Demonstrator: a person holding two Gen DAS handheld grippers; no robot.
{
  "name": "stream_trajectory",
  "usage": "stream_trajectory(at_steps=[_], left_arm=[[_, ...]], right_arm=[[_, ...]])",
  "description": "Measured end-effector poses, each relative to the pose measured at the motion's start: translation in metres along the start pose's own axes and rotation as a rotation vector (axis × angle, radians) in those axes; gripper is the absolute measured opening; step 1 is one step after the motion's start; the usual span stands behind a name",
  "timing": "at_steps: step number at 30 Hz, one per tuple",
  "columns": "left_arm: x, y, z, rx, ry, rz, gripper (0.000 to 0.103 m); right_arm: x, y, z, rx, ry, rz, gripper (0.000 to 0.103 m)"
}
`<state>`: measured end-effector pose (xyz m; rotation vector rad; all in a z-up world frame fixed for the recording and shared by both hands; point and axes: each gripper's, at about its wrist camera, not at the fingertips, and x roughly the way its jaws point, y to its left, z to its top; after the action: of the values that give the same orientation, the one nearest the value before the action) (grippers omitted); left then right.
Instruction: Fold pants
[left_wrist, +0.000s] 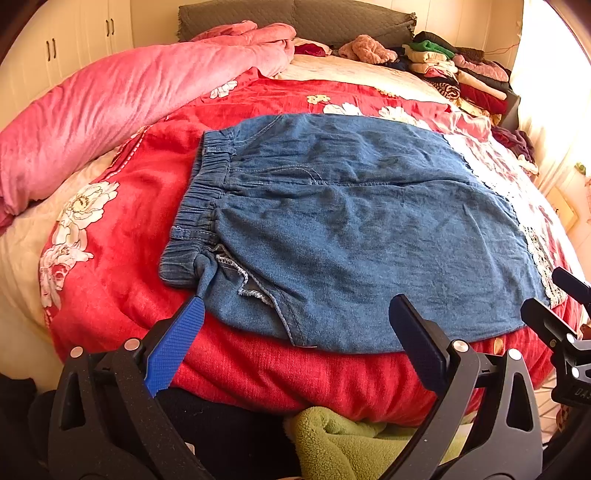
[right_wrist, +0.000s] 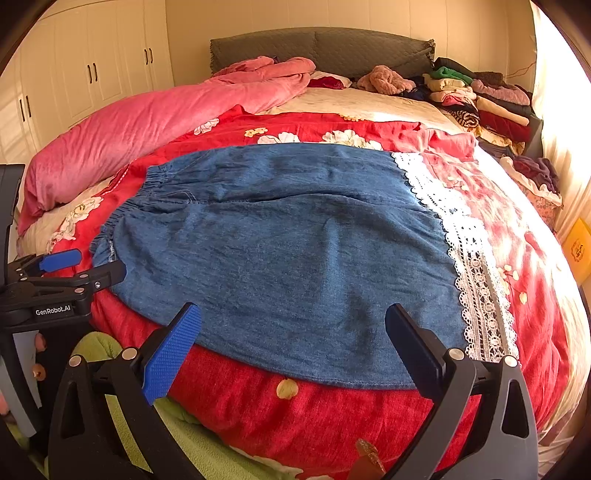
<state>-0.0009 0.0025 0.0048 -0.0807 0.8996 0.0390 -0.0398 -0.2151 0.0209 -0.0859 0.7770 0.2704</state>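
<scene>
Blue denim pants (left_wrist: 351, 229) lie flat on the red flowered blanket (left_wrist: 122, 236), elastic waistband (left_wrist: 207, 192) to the left, white lace hems (right_wrist: 472, 258) to the right. In the right wrist view the pants (right_wrist: 288, 251) fill the middle. My left gripper (left_wrist: 299, 310) is open at the near edge by the waistband corner, holding nothing. My right gripper (right_wrist: 295, 317) is open at the near edge towards the hem end, holding nothing. The left gripper also shows in the right wrist view (right_wrist: 85, 266), and the right gripper shows at the right rim of the left wrist view (left_wrist: 554, 291).
A pink duvet (left_wrist: 110, 110) lies bunched along the bed's left side. Piles of folded clothes (left_wrist: 454, 74) sit at the far right by the grey headboard (right_wrist: 321, 48). A green fleece (left_wrist: 351, 439) lies below the bed's near edge. White wardrobes (right_wrist: 85, 74) stand at the left.
</scene>
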Motion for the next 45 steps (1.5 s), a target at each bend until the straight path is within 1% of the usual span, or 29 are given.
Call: stream_trajectory(at_steps=[11,16,18,22,28,32,33,38,39,42,45], left_arm=[[0.001,0.002,0.003,0.003,-0.003,0.006,0.094],[0.007,-0.001,0.007,0.007,0.001,0.014,0.094],[0.01,0.002,0.013,0.001,-0.004,0.03,0.094],[0.017,0.005,0.024,-0.001,-0.002,0.043,0.094],[0.037,0.016,0.047,0.004,0.019,0.069,0.094],[0.049,0.034,0.071,-0.023,0.018,0.078,0.094],[0.052,0.038,0.077,-0.027,0.016,0.082,0.094],[0.07,0.067,0.107,-0.056,0.018,0.124,0.094],[0.074,0.073,0.112,-0.065,0.019,0.126,0.094],[0.087,0.088,0.125,-0.093,0.035,0.125,0.094],[0.101,0.098,0.135,-0.1,0.048,0.125,0.094]], right_arm=[[0.002,-0.001,0.002,0.003,0.001,0.003,0.099],[0.009,0.002,0.01,-0.008,0.008,0.018,0.099],[0.015,0.003,0.017,-0.015,0.014,0.031,0.099],[0.03,0.001,0.037,-0.037,0.019,0.054,0.099],[0.062,0.0,0.077,-0.062,0.038,0.096,0.099],[0.088,0.001,0.106,-0.088,0.04,0.113,0.099],[0.098,0.001,0.116,-0.092,0.041,0.138,0.099],[0.134,0.003,0.147,-0.129,0.046,0.131,0.099],[0.143,0.003,0.155,-0.128,0.05,0.148,0.099],[0.168,0.003,0.174,-0.14,0.069,0.147,0.099],[0.188,0.009,0.189,-0.197,0.074,0.115,0.099]])
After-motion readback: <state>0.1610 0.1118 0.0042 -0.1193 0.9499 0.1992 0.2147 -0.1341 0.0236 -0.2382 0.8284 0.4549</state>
